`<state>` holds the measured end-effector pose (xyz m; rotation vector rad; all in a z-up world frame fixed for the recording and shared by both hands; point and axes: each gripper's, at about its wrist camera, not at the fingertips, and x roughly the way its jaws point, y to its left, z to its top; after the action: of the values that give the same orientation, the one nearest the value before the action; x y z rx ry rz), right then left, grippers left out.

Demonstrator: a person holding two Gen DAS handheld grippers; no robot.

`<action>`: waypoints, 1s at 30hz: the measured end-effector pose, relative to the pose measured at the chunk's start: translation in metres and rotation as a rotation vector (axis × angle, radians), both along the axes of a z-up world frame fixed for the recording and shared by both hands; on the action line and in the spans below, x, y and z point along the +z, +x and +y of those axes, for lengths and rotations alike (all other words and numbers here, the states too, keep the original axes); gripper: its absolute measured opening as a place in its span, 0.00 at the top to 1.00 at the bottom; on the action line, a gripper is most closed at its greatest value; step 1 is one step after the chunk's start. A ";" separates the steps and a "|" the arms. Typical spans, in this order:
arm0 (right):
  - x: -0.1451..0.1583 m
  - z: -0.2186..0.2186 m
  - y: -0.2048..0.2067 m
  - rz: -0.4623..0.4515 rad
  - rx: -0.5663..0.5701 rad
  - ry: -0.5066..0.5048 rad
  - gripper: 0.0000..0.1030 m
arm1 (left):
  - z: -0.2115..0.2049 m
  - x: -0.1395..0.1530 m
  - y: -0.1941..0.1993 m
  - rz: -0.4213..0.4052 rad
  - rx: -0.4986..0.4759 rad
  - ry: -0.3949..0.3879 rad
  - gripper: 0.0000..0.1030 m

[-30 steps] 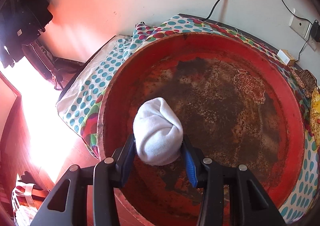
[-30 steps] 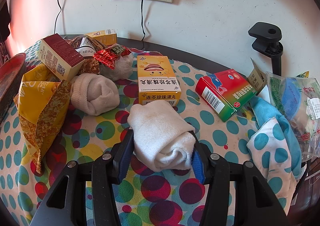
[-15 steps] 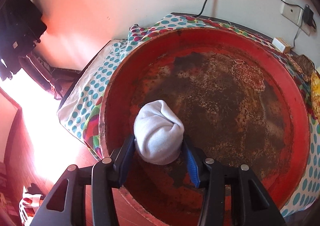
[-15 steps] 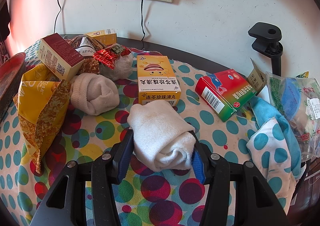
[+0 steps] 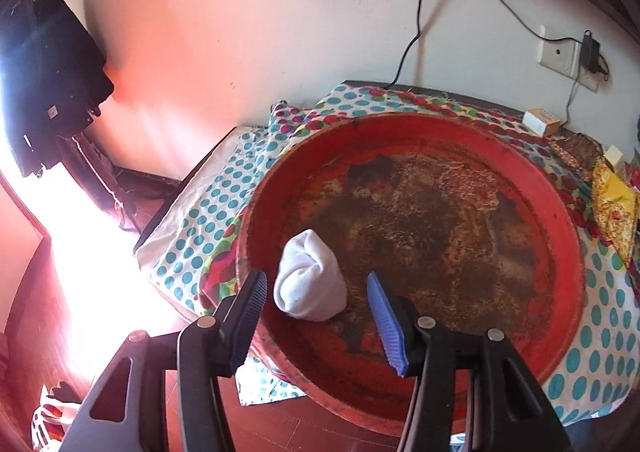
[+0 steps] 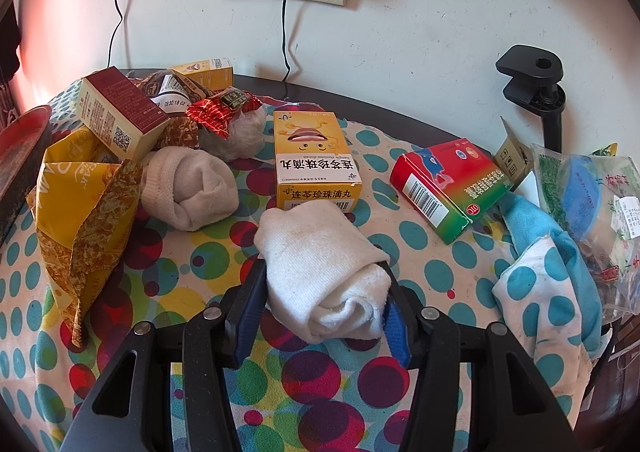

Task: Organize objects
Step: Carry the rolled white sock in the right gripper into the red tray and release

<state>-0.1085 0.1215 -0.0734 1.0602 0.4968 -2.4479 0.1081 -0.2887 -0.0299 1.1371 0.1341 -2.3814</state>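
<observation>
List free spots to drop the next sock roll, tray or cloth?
Best: red tray, bare right of the white sock roll the open left tool just let go. Cloth: open patch between yellow box and red-green box; another below the right tool's sock roll. Crowded: boxes and wrappers behind the beige sock roll.

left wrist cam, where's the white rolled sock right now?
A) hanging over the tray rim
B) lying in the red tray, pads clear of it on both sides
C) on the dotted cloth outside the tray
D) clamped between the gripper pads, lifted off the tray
B: the white rolled sock lies on the red tray floor near its rim, and the left gripper, whose jaws have just been opening, shows a gap on each side of it.
</observation>
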 end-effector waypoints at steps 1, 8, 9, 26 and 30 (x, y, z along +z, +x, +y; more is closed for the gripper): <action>0.000 0.001 0.001 0.004 0.001 -0.001 0.53 | 0.005 0.002 -0.001 0.008 -0.021 0.008 0.46; 0.002 0.004 0.001 0.013 -0.001 -0.004 0.57 | 0.080 -0.008 -0.011 0.037 -0.232 0.033 0.46; 0.002 0.005 0.001 0.016 -0.002 -0.004 0.57 | 0.091 -0.008 -0.012 0.052 -0.260 0.035 0.46; 0.045 0.005 0.032 0.049 -0.126 -0.085 0.66 | 0.104 -0.014 0.004 0.144 -0.340 0.032 0.46; 0.071 -0.017 0.056 0.058 -0.066 -0.116 0.66 | 0.096 -0.016 0.004 0.159 -0.343 0.097 0.46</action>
<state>-0.0529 0.1041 -0.0020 0.9752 0.3384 -2.5374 0.1118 -0.1924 -0.0456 1.0839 0.1166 -2.7974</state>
